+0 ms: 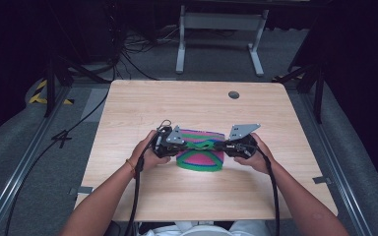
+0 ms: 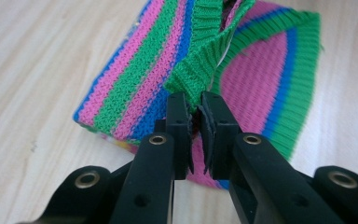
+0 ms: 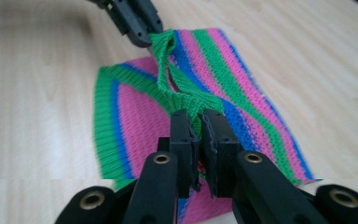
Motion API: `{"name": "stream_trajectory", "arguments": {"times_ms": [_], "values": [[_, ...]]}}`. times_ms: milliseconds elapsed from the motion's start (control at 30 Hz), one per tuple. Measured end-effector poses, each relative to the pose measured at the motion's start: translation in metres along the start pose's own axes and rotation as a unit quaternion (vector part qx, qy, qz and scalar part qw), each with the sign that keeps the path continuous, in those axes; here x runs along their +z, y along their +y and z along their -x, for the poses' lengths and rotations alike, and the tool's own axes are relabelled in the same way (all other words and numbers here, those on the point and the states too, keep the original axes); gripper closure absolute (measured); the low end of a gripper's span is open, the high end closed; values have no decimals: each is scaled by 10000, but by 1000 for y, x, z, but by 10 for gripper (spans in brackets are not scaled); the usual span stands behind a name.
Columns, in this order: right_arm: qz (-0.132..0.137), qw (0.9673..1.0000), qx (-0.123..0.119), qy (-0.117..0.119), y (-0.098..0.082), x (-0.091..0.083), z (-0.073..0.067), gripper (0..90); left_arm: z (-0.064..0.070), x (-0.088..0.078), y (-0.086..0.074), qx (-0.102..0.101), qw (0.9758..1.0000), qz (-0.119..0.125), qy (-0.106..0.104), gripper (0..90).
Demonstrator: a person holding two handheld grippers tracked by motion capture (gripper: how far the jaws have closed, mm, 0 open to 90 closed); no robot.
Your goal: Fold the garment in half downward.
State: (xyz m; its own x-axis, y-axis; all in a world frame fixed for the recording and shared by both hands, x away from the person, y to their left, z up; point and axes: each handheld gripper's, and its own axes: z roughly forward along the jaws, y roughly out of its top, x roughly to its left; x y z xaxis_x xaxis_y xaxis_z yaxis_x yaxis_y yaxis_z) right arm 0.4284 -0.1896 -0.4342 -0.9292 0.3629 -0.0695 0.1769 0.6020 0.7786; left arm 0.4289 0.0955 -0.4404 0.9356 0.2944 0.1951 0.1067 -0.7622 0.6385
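Both hand-held grippers pinch the striped knit's green hem (lifted).

A small knitted piece, striped in pink, green and blue, was laid flat near the middle of the light wooden table, a bit toward the person's side. One end was finished with a green ribbed band, then a thin blue stripe, then a big pink patch. Its green ribbed edge was lifted off the rest and stretched into a narrow open loop, pinched at one end by the left gripper and at the other end by the right gripper. The rest of it was lying flat on the tabletop
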Motion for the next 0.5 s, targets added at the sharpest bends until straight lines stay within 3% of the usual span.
{"name": "stream_trajectory", "arguments": {"times_ms": [300, 400, 500], "values": [[-352, 9992, -133, 165, -16, 5, -20, 822, 25, 6, -7, 222, 9993, -220, -218, 824], [-414, 9990, -72, 136, -21, 6, -23, 824, 30, 6, -10, 360, 9987, -203, -282, 816], [-449, 9989, -68, 100, -24, 7, -26, 825, 32, 6, -15, 306, 9990, -135, -297, 805]]}}
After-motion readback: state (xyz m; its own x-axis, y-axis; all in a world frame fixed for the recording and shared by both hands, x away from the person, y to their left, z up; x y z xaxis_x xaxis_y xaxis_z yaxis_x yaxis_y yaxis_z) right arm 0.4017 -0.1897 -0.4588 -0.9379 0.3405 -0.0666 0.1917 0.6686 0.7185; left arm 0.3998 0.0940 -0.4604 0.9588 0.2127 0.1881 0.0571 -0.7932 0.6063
